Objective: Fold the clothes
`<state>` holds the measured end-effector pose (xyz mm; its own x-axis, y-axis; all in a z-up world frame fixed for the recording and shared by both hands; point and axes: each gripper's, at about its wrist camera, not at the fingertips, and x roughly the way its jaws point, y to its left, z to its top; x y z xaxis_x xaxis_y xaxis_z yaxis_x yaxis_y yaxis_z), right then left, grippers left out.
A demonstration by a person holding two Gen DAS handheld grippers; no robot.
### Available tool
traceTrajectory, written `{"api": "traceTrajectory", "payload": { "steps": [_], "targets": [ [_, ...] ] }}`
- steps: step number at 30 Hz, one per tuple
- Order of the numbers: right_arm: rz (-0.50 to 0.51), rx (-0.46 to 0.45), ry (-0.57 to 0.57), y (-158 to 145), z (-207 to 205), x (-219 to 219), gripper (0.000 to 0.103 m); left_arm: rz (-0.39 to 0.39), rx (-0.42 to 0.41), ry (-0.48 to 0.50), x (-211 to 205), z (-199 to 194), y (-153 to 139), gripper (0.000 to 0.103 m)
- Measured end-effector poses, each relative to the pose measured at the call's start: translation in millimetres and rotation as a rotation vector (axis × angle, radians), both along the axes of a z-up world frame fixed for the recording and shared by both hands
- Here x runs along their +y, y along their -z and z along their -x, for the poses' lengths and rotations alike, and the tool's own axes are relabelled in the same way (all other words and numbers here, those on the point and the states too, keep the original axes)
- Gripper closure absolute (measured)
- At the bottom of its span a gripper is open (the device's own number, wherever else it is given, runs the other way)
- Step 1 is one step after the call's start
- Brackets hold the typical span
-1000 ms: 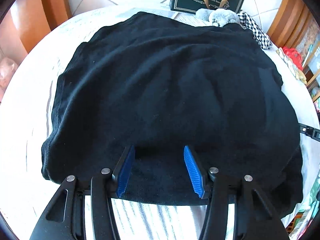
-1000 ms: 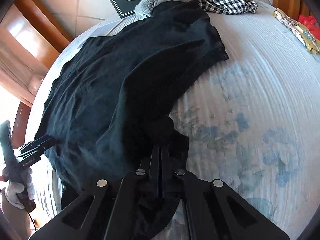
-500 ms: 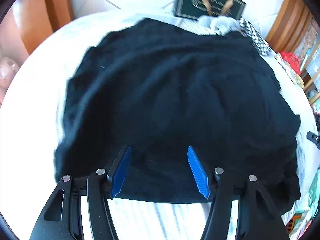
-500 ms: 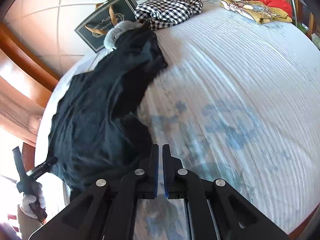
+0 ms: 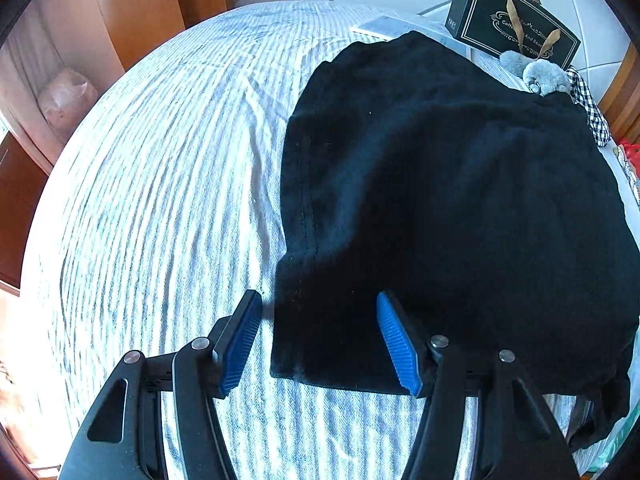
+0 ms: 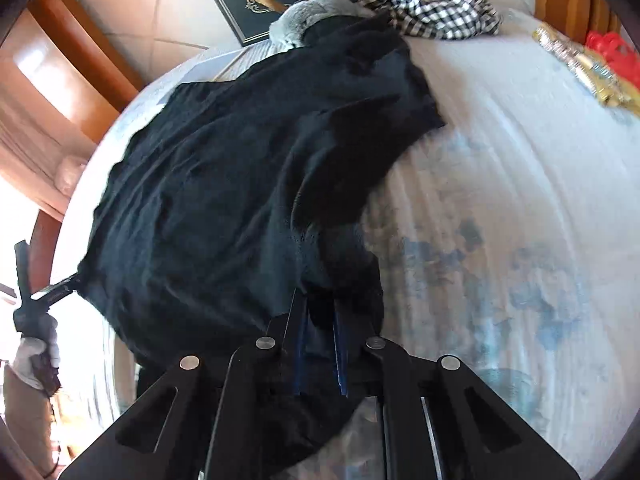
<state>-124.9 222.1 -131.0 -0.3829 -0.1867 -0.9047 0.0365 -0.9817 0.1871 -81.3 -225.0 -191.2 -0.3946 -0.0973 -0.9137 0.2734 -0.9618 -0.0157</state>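
In the left wrist view, the left gripper (image 5: pixel 320 340) has its blue fingers (image 5: pixel 396 346) spread wide, straddling the near corner of the black garment (image 5: pixel 460 200), which lies flat on the striped bed (image 5: pixel 160 180) and fills the frame from the centre out to 3 o'clock. No cloth is clamped here, so the step in hand looks like taking hold of this hem corner; the next move calls for closing the fingers on that edge before lifting it toward 12 o'clock. This view alone shows the stitched side seam and the bare bedding at 9 o'clock. In the right wrist view, the right gripper (image 6: pixel 320 344) has its fingers drawn close with a bunch of the garment's cloth between them, apparently pinching it. Only this view shows the floral print at 3 o'clock, the checked shirt (image 6: pixel 432 8) at 1 o'clock, and the other gripper reaching the garment's edge at 9 o'clock.
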Motion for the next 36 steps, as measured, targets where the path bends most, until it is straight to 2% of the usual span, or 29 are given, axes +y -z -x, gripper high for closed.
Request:
{"api": "traceTrajectory", "payload": {
  "steps": [3,5,6,7,9,10,14,15,16,17,18,20,24,31,33,34,35,36],
  "targets": [
    [-0.084,-0.016,0.080,-1,-17,19,0.089,0.003,0.001,0.016,1,-1,-1,0.041],
    [-0.026,-0.011,0.083,-2,-38,33,0.085,0.000,0.008,0.040,6,-5,-4,0.041],
    [0.013,0.006,0.066,-6,-50,34,0.072,-0.002,0.020,0.065,13,-9,-9,0.041],
    [0.053,0.023,0.049,-9,-62,36,0.050,-0.003,0.033,0.094,21,-13,-13,0.041],
    [0.093,0.039,0.021,-13,-84,32,0.021,-0.017,0.059,0.169,44,-24,-24,0.041],
    [0.101,0.042,0.010,-13,-95,28,0.020,-0.035,0.070,0.211,59,-31,-28,0.041],
    [0.096,0.032,-0.040,-6,-123,9,0.021,-0.128,0.090,0.391,122,-60,-38,0.041],
    [0.079,0.023,-0.058,-2,-127,3,0.026,-0.141,0.087,0.439,138,-66,-38,0.041],
    [0.064,0.019,-0.074,2,-131,-3,0.037,-0.150,0.082,0.486,153,-72,-36,0.041],
    [0.051,0.016,-0.089,5,-136,-9,0.041,-0.155,0.081,0.524,167,-78,-35,0.041],
    [0.048,0.011,-0.103,9,-139,-13,0.044,-0.166,0.077,0.553,178,-83,-33,0.041],
    [0.056,0.008,-0.122,13,-146,-17,0.045,-0.194,0.065,0.603,198,-91,-28,0.041],
    [0.042,0.019,-0.163,18,-155,-27,0.045,-0.197,0.052,0.662,222,-97,-20,0.041],
    [0.021,0.040,-0.196,30,-155,-37,0.046,-0.219,0.020,0.683,245,-84,1,0.042],
    [0.013,0.050,-0.202,34,-152,-41,0.051,-0.218,0.023,0.701,250,-86,2,0.057],
    [0.010,0.052,-0.210,35,-151,-43,0.063,-0.227,0.018,0.713,252,-88,3,0.083],
    [0.019,0.051,-0.222,35,-150,-45,0.071,-0.226,0.017,0.723,254,-90,1,0.091],
    [0.034,0.048,-0.235,35,-151,-47,0.089,-0.214,0.023,0.731,256,-93,-1,0.091]
  ]
}}
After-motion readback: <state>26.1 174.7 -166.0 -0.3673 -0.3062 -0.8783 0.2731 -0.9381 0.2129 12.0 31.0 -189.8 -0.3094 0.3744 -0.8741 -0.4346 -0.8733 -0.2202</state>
